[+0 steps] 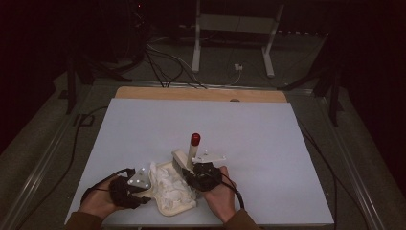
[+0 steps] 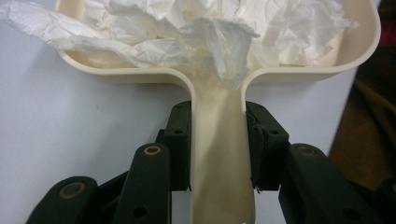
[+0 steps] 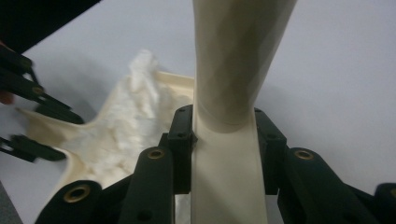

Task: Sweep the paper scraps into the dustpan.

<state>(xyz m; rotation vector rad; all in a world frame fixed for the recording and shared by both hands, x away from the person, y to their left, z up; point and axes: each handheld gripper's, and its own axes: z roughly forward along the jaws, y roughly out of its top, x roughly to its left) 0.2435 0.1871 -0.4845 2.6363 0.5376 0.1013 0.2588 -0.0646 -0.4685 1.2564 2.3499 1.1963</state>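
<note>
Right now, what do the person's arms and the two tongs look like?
Both tongs are black. The left tongs carry a grey three-cornered plate with pale dots, the right tongs a whitish plate. In the gripper views the jaws are linked black bars with brass-coloured pivot rings. A black cable loops from each. Brown sleeve cuffs cover both wrists.

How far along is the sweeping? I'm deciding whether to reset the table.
Done: the crumpled white paper already lies in the cream plastic dustpan. In hand: the left gripper clamps the dustpan's handle, and the right gripper clamps the cream red-tipped brush. Left, probably: emptying it.
</note>
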